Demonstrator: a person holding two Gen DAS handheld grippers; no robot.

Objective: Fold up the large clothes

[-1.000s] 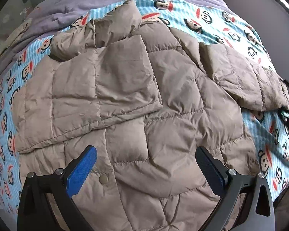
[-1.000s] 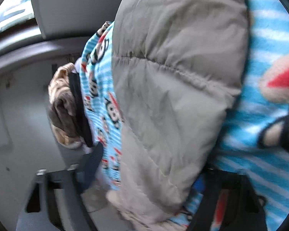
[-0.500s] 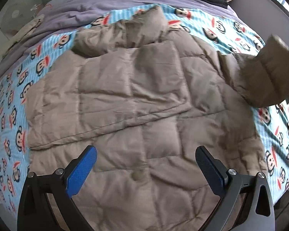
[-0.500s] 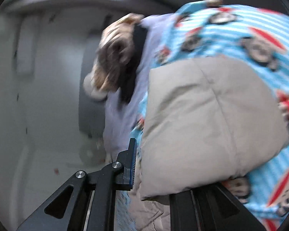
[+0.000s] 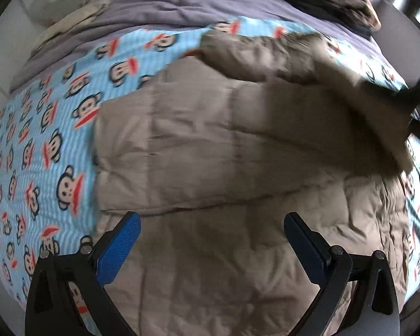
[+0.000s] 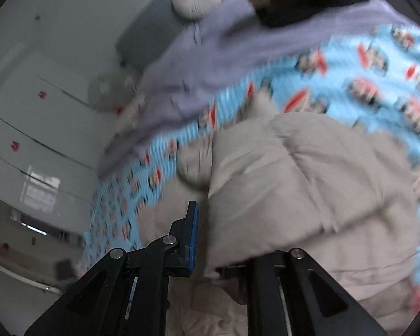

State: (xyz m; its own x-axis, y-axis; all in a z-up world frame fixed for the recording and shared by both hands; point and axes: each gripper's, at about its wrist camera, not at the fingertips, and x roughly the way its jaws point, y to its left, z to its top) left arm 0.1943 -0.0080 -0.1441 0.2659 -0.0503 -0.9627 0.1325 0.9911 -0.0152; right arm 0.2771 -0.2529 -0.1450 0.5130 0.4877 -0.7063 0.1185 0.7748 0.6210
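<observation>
Now that my right hand-held gripper (image 6: 207, 263) has clamped on the sleeve (image 6: 294, 184) and swung it over the quilted jacket (image 5: 224, 168) mid-frame on the bed (image 5: 56, 140), my left hand-held gripper (image 5: 210, 243) hovers apart, with the second fold nearly laid.

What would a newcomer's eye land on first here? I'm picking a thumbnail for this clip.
First, the puffy tan quilted jacket sprawled across the middle of the bed, one sleeve clamped in the right gripper and lifted over the jacket's body. Next, the bright blue monkey-print blanket under it. The left gripper hovers open above the jacket's near edge.
</observation>
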